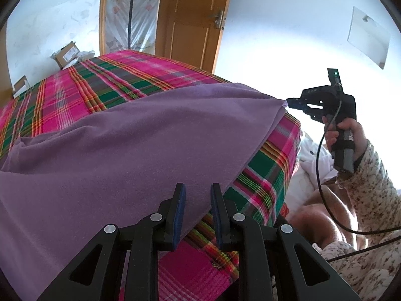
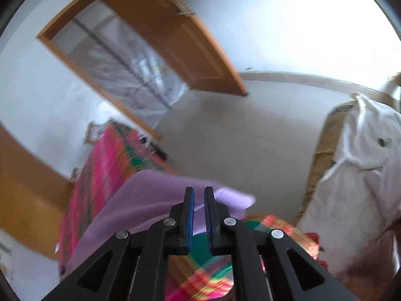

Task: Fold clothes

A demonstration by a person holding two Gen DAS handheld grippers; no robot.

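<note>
The purple cloth lies spread on the plaid-covered table, its long axis running from the near left to the far right corner. The left gripper straddles the cloth's near edge, jaws apart and not pressing. The right gripper, jaws slightly parted and clamped on nothing, sits just off the far right corner. A cardboard box stands beyond, its contents unclear.

Garment on bedspread

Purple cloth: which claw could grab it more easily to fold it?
Probably the left claw: the purple cloth edge lies between its open fingers. The right claw sits just off the far corner.
</note>
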